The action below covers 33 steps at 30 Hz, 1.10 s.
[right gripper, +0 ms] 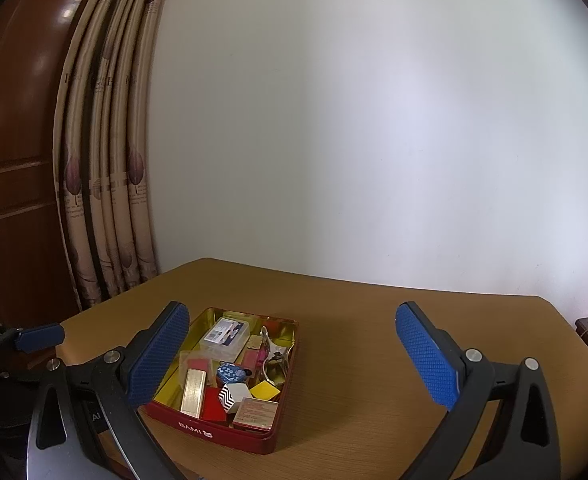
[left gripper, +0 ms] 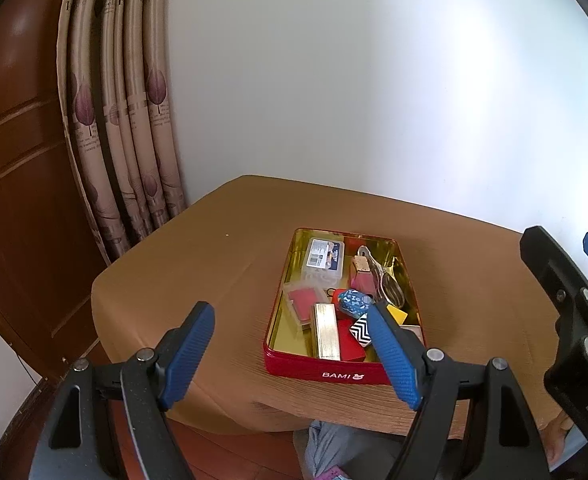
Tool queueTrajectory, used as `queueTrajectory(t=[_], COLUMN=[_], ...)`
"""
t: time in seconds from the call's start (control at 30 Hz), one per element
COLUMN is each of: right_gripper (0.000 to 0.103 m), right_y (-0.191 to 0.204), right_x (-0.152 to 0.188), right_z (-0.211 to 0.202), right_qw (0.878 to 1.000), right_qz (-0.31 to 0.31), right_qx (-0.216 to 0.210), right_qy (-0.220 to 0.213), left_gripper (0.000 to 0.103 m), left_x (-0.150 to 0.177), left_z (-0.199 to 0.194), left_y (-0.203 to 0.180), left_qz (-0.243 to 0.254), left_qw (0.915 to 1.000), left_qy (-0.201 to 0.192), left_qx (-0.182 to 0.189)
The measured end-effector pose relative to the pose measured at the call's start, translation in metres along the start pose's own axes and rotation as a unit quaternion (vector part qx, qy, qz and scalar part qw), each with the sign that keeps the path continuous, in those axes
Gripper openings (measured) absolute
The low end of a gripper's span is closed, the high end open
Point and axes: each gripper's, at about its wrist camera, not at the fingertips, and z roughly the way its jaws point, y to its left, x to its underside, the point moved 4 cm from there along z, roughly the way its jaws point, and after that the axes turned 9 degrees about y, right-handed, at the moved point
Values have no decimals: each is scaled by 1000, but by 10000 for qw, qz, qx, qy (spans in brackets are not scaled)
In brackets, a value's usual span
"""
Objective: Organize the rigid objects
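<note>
The left claw [left gripper: 292, 354] hangs wide and empty above the near edge of the counter [left gripper: 182, 264], and the right claw [right gripper: 290, 354] is just as wide, holding nothing. Just beyond them, the red tin [right gripper: 230, 432] sits on the counter, at 11 o'clock from the right claw. Inside it, near to far: a gold bar [right gripper: 194, 390] and a zigzag cube [right gripper: 230, 398], a blue spotted box [right gripper: 232, 372], then a clear plastic case [right gripper: 224, 334] at the far end. At 10 o'clock hangs a curtain [right gripper: 106, 160].

tin [right gripper: 230, 434] crowded, table [right gripper: 374, 360] right — seemingly free
</note>
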Motion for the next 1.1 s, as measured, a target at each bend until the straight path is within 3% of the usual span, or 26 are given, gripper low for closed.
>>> queueTrajectory(t=[0.77, 1.1], right_gripper=[102, 102], right_y=[5, 6], right_x=[0, 1], right_z=[-3, -2], right_qw=[10000, 10000], right_qz=[-20, -7], right_qx=[25, 12], right_qy=[27, 50], left_gripper=[81, 84], left_x=[1, 7], left_z=[3, 11], left_y=[-4, -15], left_qz=[-6, 286], left_qw=[10000, 9993], left_qy=[85, 105], left_qx=[-40, -231])
